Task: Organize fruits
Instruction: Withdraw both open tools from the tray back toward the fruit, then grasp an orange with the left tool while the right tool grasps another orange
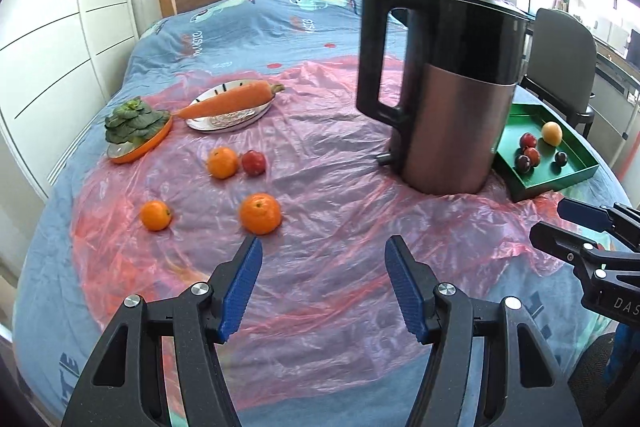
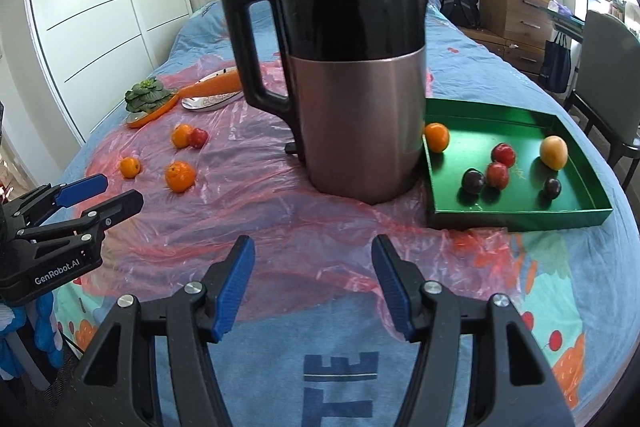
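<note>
Left wrist: my left gripper [image 1: 323, 259] jaws apart, empty, near orange [image 1: 260, 213]. My right gripper [image 2: 313, 258] apart, empty, before kettle [image 2: 352, 115]; tray [image 2: 520, 217] beside.

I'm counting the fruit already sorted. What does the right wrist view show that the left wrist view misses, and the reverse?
Only the right wrist view shows the orange in the green tray, hidden behind the kettle in the left view. Only the left wrist view shows the whole carrot. Both show three oranges and a red fruit on the pink plastic sheet, and both grippers empty.
</note>
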Demonstrator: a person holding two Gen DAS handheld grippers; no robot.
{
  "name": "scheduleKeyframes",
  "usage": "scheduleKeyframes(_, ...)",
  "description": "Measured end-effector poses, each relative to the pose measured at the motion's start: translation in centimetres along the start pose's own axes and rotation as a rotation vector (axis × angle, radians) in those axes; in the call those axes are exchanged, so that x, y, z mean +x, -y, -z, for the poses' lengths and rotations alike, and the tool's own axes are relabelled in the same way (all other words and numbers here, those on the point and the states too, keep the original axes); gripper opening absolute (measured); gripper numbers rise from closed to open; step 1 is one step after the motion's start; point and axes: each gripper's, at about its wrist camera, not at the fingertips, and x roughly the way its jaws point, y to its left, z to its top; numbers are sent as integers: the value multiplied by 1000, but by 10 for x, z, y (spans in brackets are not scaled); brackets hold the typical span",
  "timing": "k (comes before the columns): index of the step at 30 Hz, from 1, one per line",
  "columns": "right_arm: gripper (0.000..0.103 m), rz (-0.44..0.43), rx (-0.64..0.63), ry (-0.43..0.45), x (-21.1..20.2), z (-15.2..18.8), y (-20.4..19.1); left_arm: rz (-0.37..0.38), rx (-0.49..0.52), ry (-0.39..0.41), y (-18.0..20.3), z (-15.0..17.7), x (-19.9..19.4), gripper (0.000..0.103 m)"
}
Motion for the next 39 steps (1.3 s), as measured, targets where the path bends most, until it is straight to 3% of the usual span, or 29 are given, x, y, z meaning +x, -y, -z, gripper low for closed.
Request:
scheduleKeyframes(18,103,-140,-146,-104,81,-6,-108,-172,-189,-37,-136,33,44,58)
scheduleKeyframes(29,103,-184,-178,-85,133,-41,-142,-187,-277,-15,-186,19,81,58)
scheduleKeyframes(39,103,-200,-183,-56,178,-77,-150,-173,-323,12,-202,6,112,58)
